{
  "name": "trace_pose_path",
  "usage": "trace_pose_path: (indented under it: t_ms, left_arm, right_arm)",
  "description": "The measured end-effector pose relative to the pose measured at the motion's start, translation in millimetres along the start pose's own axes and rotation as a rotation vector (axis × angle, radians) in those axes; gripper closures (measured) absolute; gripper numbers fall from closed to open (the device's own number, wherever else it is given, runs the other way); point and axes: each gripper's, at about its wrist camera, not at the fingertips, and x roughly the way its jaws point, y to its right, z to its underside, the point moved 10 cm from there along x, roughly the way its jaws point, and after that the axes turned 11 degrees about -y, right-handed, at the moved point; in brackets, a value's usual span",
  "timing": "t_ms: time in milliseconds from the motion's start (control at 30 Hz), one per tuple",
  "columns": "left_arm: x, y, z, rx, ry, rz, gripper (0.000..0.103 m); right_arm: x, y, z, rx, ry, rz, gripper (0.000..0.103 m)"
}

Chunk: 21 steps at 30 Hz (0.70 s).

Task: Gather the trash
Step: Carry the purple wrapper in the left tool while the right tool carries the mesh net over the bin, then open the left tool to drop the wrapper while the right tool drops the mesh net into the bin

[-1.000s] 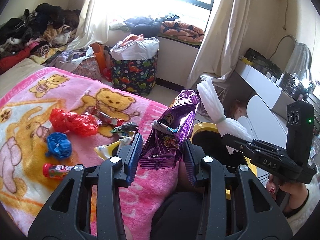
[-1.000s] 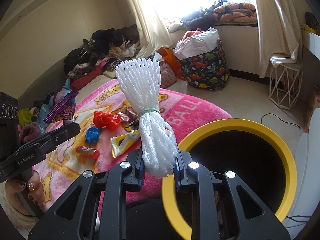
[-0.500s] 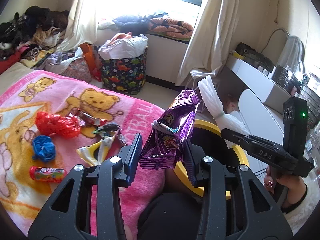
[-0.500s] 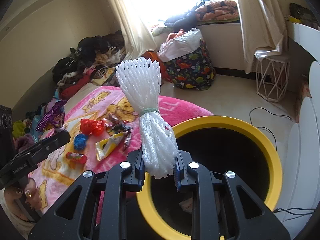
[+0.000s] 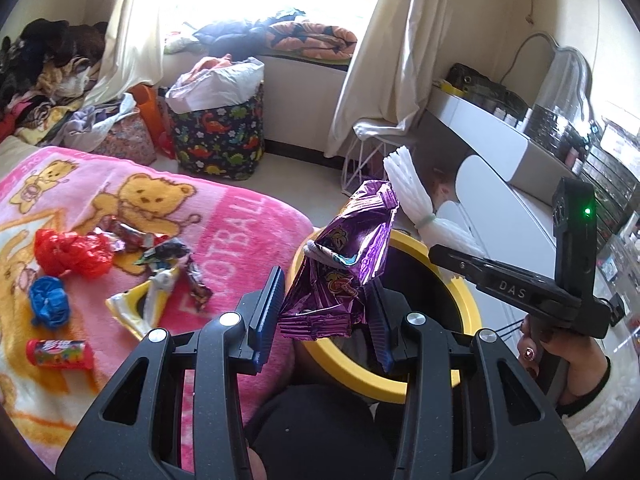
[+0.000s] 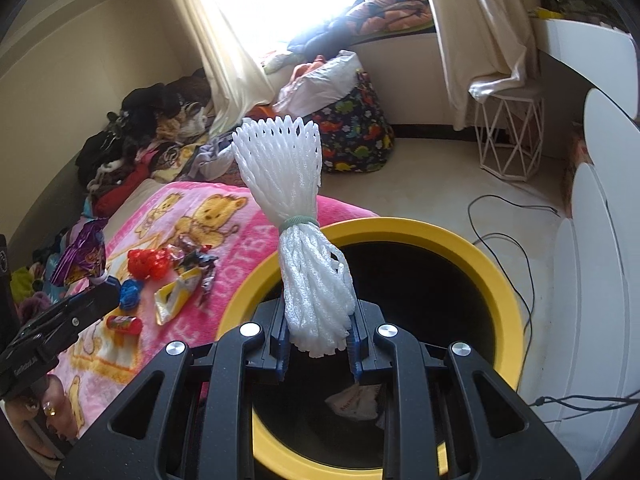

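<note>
My left gripper (image 5: 320,312) has its blue-padded fingers (image 5: 266,312) clamped on a crinkled purple foil wrapper (image 5: 348,264), low centre of the left view, over the near rim of the yellow bin (image 6: 496,264). My right gripper (image 6: 320,344) pinches a white foam net sleeve (image 6: 304,248), bound by a pale green band, above the bin's dark mouth; something pale and crumpled lies inside. Left of the bin, the pink bear blanket (image 5: 224,216) on the bed carries a red plastic bag (image 5: 70,252), a blue bag (image 5: 50,300), a yellow wrapper (image 5: 140,304) and a small candy tube (image 5: 60,354). Beyond, upper frame, a dinosaur-print hamper (image 5: 220,140) stands on the floor below cream curtains (image 5: 384,56).
</note>
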Motion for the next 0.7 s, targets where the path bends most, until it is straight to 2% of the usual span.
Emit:
trace_pose_path:
  t_ms: [700]
  left_arm:
    - [58, 39, 6, 0.056, -0.116, 0.056, 0.071]
  right_arm:
    - [7, 54, 22, 0.097, -0.049, 0.057, 0.080]
